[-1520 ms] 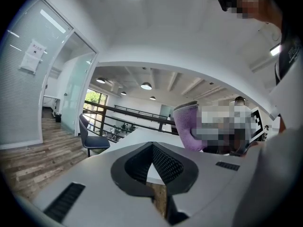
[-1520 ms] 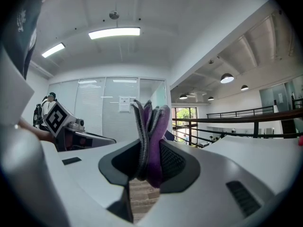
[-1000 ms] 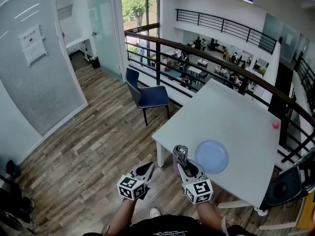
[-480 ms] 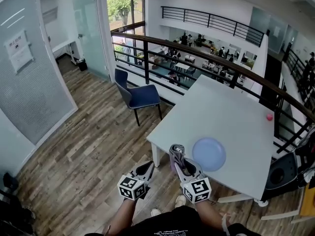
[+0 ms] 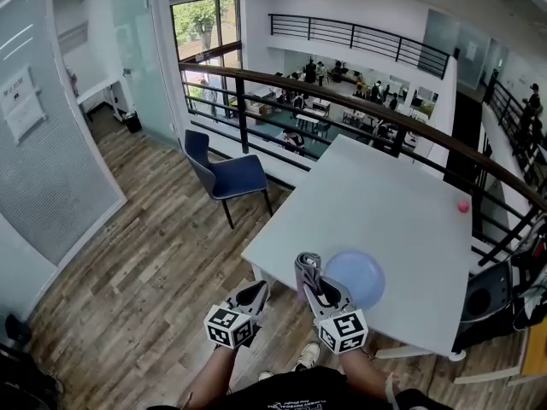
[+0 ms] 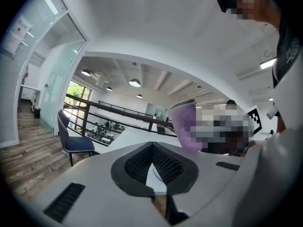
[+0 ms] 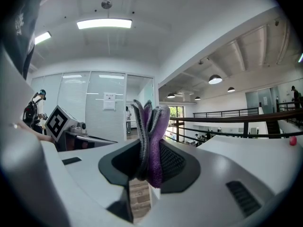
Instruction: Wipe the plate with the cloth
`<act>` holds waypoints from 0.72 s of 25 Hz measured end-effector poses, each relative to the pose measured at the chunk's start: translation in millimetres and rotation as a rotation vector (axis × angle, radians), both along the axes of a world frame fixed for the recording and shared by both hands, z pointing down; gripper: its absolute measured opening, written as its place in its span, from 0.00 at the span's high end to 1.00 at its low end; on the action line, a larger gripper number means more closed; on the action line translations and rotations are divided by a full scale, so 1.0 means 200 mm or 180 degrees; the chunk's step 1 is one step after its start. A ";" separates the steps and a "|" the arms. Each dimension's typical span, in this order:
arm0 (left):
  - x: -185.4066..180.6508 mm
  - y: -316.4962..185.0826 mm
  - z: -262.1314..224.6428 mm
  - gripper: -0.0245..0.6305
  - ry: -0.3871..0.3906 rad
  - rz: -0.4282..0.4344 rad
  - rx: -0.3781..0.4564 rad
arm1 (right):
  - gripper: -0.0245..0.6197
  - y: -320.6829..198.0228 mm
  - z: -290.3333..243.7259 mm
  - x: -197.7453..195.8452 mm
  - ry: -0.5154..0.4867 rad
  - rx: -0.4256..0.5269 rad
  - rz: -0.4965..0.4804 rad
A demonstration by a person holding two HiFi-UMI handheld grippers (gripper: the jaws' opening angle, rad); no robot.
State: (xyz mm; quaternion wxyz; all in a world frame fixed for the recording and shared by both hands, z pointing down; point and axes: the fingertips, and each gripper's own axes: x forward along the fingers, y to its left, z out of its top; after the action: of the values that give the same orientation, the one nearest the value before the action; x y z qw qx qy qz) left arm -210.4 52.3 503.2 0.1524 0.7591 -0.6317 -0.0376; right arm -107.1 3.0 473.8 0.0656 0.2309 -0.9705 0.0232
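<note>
Desk (image 5: 385, 203), white, filled the right half of the head view. Pale blue plate (image 5: 359, 278) lay near its lower edge, lower centre of frame. My right tool (image 5: 318, 287) was clamped on the folded purple-grey cloth (image 5: 308, 266), just left of the plate. My left tool (image 5: 254, 295) was closed on nothing, lower left. Step, as I judged: approach. Next: lower cloth onto plate.

No text can be read. A white notice (image 5: 19, 102) on the glass wall carries print too small to make out. The cubes on the left hand-held gripper (image 5: 255, 291) and the right hand-held gripper (image 5: 314, 285) show only black-and-white square patterns.
</note>
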 end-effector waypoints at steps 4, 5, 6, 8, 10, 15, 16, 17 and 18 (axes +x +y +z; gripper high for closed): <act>0.05 -0.10 0.01 0.96 -0.0024 0.0045 -0.0040 | 0.78 -0.11 0.00 0.04 -0.0012 -0.0021 0.0027; 0.06 -0.13 0.01 0.96 -0.0026 0.0051 -0.0057 | 0.78 -0.13 0.01 0.06 -0.0008 -0.0029 0.0031; 0.06 -0.16 0.02 0.96 -0.0023 0.0056 -0.0072 | 0.78 -0.17 0.01 0.06 -0.0004 -0.0039 0.0037; 0.07 -0.22 0.04 0.96 0.0008 0.0070 -0.0091 | 0.78 -0.24 0.02 0.08 -0.0002 -0.0056 0.0052; 0.08 -0.29 0.05 0.96 -0.0001 0.0083 -0.0116 | 0.78 -0.31 0.03 0.09 -0.0016 -0.0056 0.0063; 0.15 -0.45 0.07 0.96 -0.0111 0.0117 -0.0161 | 0.78 -0.47 0.05 0.17 -0.0049 -0.0083 0.0102; 0.17 -0.49 0.07 0.96 -0.0145 0.0140 -0.0167 | 0.78 -0.51 0.06 0.18 -0.0059 -0.0093 0.0119; 0.20 -0.53 0.07 0.96 -0.0178 0.0166 -0.0174 | 0.78 -0.55 0.06 0.20 -0.0066 -0.0105 0.0137; 0.22 -0.57 0.07 0.96 -0.0199 0.0191 -0.0180 | 0.78 -0.58 0.07 0.22 -0.0069 -0.0119 0.0154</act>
State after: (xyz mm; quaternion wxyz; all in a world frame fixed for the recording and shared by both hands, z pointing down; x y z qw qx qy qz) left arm -165.8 -62.0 516.9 0.1550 0.7740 -0.6139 0.0086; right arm -63.2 -113.4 486.9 0.0589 0.2528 -0.9646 0.0455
